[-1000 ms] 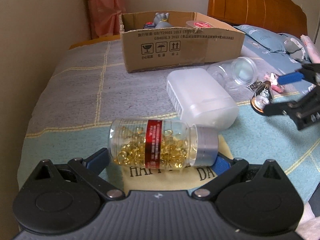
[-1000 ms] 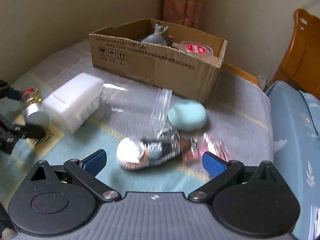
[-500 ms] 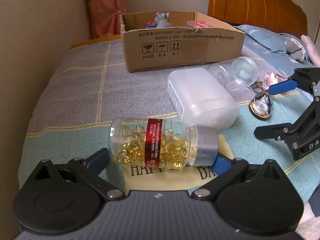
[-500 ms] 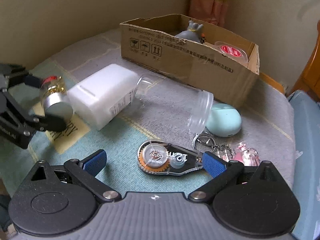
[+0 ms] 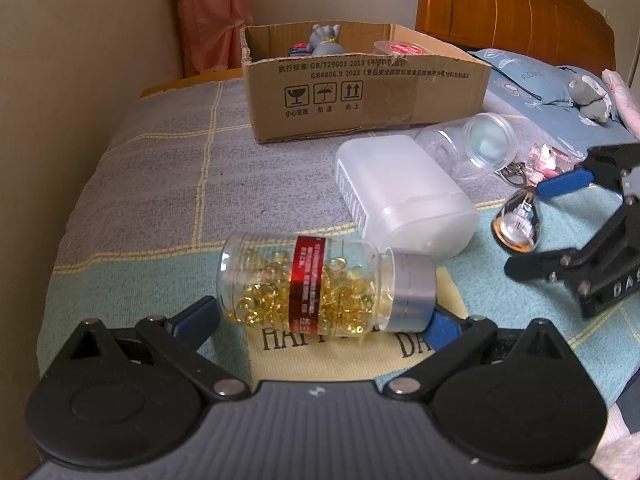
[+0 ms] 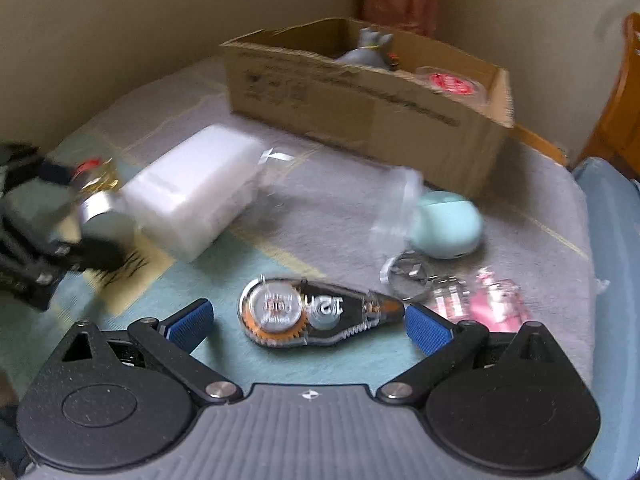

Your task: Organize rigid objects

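A clear bottle of yellow capsules (image 5: 320, 284) with a red label and grey cap lies on its side on the bed, between the open fingers of my left gripper (image 5: 320, 322). A correction tape dispenser (image 6: 316, 312) lies between the open fingers of my right gripper (image 6: 308, 322); it also shows in the left wrist view (image 5: 518, 220). The right gripper (image 5: 560, 224) shows at the right of the left wrist view. The open cardboard box (image 5: 360, 92) stands at the back and holds a grey figurine (image 5: 324, 38) and a red-lidded tub (image 5: 398, 48).
A white plastic box (image 5: 404, 192), an empty clear jar (image 5: 472, 148) on its side, a mint-green case (image 6: 446, 224), a key ring (image 6: 408, 274) and a pink charm (image 6: 494, 300) lie on the blanket. A wall runs along the left. Pillows and a wooden headboard (image 5: 512, 12) are at the right.
My right gripper has moved down and closer, so the correction tape now lies between its open fingers. The left gripper and the capsule bottle have not moved.
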Demonstrator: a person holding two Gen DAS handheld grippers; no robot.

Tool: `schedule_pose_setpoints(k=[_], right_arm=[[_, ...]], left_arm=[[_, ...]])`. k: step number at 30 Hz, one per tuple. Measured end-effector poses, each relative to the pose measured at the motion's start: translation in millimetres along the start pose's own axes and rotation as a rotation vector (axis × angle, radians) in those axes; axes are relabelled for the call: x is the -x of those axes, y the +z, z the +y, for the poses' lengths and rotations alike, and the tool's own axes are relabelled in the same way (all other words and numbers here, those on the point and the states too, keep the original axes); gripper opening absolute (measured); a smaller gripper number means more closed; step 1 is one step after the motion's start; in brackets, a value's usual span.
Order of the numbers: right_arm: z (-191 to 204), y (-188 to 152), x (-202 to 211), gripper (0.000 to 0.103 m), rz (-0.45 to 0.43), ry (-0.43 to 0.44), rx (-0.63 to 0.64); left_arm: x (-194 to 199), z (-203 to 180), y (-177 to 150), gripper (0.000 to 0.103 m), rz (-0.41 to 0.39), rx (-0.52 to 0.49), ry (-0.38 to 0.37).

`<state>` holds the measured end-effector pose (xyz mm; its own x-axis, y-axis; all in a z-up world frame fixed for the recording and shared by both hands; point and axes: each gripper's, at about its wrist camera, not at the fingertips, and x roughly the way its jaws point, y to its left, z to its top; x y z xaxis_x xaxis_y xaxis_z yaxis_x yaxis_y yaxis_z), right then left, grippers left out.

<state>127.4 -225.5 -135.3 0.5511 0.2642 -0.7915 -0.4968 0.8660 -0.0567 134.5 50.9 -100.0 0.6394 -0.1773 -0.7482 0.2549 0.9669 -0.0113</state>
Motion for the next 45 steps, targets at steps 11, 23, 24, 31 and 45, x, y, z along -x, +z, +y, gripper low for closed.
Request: schedule_pose_setpoints(k=[11,23,24,31,45], right_arm=[[-8,-1,-3,0.103,-0.035,0.024,-0.013],[-8,2,-6,0.103,-0.044,0.048,0.024],[-8,3,-6,0.103,-0.044,0.05,0.026],[-7,2,-4,0.103,-0.036,0.055,0.033],[-4,2,4,0.092,-0.014,0.06,0.034]], left_arm=[[0,1,0,0.102,0.004,-0.001,0.0],[3,-10,10,0.102,-0.013,-0.051,-0.002],[2,-11,11,0.102,-0.013,-0.052,0.003],[3,-11,14,0.099,-0.011,-0.068,0.016],[6,-8,19,0.094,0.035,-0.107,-0.011]])
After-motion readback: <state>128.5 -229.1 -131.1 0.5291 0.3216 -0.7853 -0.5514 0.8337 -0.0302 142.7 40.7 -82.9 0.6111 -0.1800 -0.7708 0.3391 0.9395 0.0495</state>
